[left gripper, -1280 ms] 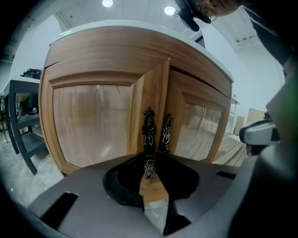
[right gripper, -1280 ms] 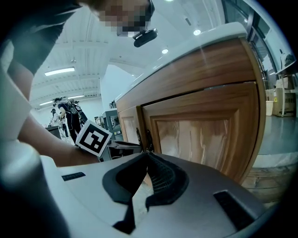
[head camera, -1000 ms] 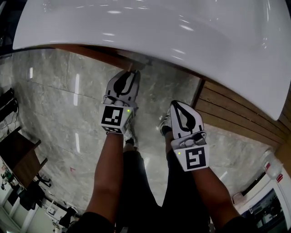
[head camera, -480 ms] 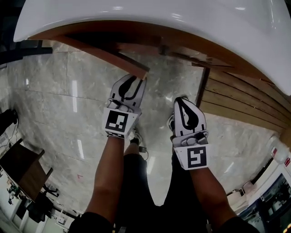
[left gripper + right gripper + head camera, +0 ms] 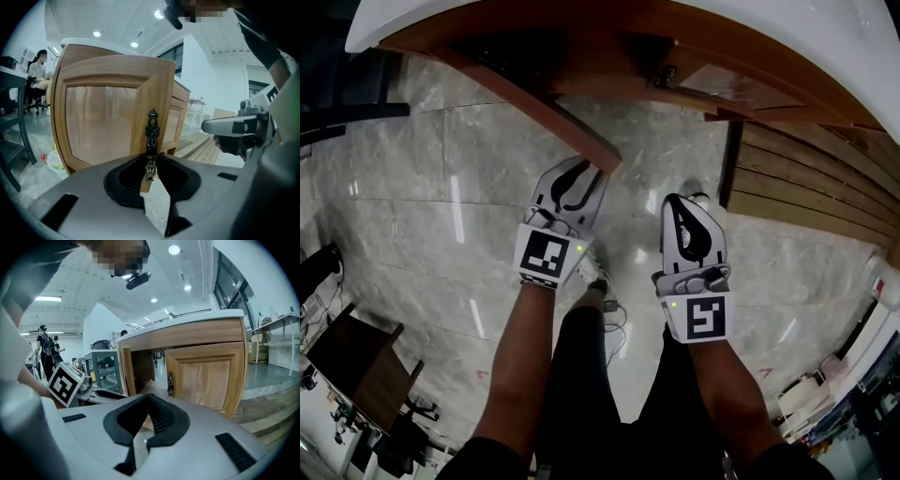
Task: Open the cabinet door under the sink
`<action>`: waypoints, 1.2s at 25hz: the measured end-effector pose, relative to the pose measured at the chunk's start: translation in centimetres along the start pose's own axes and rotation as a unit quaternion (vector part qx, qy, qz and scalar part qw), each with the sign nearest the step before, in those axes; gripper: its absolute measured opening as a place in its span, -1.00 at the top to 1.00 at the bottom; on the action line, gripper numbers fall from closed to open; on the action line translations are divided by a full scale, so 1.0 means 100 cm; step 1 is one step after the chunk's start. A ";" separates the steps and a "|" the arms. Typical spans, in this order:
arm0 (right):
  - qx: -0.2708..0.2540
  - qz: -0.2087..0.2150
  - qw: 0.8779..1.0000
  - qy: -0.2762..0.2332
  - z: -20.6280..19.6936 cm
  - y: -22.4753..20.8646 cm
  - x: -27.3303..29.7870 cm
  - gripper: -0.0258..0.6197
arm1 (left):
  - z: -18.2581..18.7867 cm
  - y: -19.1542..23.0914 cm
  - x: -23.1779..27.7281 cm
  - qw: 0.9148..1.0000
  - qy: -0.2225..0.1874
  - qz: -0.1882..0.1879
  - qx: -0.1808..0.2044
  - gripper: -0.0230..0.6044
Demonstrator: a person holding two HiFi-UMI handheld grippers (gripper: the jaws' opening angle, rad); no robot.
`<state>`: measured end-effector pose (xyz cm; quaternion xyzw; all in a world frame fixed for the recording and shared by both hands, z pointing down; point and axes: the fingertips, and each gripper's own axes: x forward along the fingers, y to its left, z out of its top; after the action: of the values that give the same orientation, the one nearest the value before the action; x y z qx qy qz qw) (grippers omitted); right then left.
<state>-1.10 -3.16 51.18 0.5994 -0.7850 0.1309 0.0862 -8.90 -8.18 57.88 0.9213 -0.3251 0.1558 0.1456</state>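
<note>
Cabinet door: swung farther out from under the white sink top than a second ago. Left gripper: jaws partly closed, clamped on the door's ornate dark handle. Right gripper: jaws together, empty, clear of the door.

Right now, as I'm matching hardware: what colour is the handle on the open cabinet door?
The handle is near-black ornate metal; the left gripper view shows it best.

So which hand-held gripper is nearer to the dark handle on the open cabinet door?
Left. The left hand-held gripper is clamped on the handle itself; the right hand-held gripper hangs empty off to the side, clear of the cabinet door.
</note>
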 end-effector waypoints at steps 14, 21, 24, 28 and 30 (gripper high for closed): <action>-0.010 -0.032 0.999 -0.006 -0.001 0.068 -0.013 0.85 | -0.033 0.017 -0.090 0.999 0.009 -0.045 0.019 0.63; -0.021 -0.015 1.000 -0.001 0.004 0.097 -0.008 0.85 | -0.046 0.038 -0.120 0.997 0.012 -0.057 0.047 0.64; -0.025 0.004 1.000 0.010 0.002 0.109 -0.004 0.85 | -0.052 0.050 -0.134 0.996 0.018 -0.061 0.061 0.65; -0.025 0.015 1.000 0.003 0.010 0.116 0.002 0.85 | -0.050 0.057 -0.144 0.993 0.031 -0.051 0.106 0.65; -0.023 0.019 1.000 -0.001 0.011 0.118 0.005 0.85 | -0.050 0.059 -0.146 0.993 0.031 -0.041 0.106 0.65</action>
<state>-12.55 -1.10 49.08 0.5826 -0.7989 0.1135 0.0966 -24.43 -2.69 57.84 0.9388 -0.2644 0.2117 0.0630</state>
